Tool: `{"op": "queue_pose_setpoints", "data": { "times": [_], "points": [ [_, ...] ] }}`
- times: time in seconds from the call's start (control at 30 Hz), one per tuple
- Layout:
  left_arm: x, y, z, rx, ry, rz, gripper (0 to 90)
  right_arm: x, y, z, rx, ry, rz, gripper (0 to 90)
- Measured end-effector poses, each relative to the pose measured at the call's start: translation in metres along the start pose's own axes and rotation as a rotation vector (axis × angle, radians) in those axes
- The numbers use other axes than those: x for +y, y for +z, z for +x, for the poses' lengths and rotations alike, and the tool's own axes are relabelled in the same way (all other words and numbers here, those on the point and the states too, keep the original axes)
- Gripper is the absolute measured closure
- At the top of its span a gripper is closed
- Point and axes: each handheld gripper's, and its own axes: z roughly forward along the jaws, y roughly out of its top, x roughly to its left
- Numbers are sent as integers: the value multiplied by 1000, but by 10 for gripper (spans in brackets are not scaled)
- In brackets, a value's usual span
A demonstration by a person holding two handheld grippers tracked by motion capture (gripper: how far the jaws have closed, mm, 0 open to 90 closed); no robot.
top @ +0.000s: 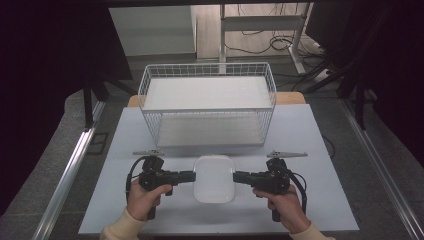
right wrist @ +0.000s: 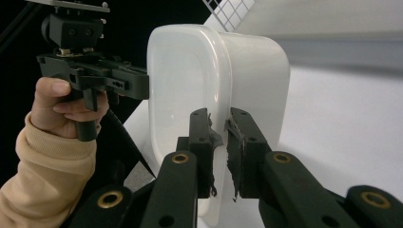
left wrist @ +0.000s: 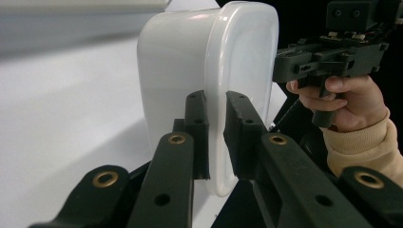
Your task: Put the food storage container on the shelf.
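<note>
The white plastic container [top: 214,177] is being held just in front of the wire basket [top: 207,102], its rim flange pinched at opposite sides by the closed left gripper [left wrist: 216,137] and right gripper [right wrist: 219,142]; it is judged light, stiff and slippery, best gripped at the rim

One white plastic container [top: 214,178] sits on the table, held between two handheld grippers, left [top: 191,175] and right [top: 237,176]; one wire basket [top: 207,103] stands beyond.

container's [left wrist: 209,71] lower rim cut off, basket [right wrist: 228,12] cropped
</note>
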Motion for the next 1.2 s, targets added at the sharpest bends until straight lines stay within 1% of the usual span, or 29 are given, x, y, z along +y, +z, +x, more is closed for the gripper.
{"op": "queue_pose_setpoints", "data": {
  "times": [0.27, 0.33, 0.47, 0.53, 0.67, 0.73, 0.93, 1.03, 1.2],
  "points": [
    [19, -9, -3, 7, 22, -20, 807, 23, 0, 4, 4, -31, -2, 802],
    [23, -11, -4, 11, 30, -23, 807, 28, 0, 5, 1, -47, -3, 802],
    [31, -14, -6, 17, 40, -37, 807, 38, 0, 8, -2, -64, -5, 801],
    [34, -16, -6, 15, 43, -44, 807, 44, 0, 9, -3, -72, -7, 801],
    [41, -20, -7, 15, 37, -59, 807, 52, 0, 12, -4, -88, -10, 801],
    [44, -22, -8, 15, 48, -63, 807, 58, 0, 14, -6, -100, -14, 801],
    [55, -27, -10, 20, 60, -77, 807, 71, -1, 18, -7, -121, -21, 800],
    [61, -30, -11, 16, 68, -81, 808, 78, -1, 19, -5, -128, -26, 800],
    [70, -34, -13, 21, 75, -90, 808, 88, -2, 22, -13, -145, -28, 799]
  ]
}}
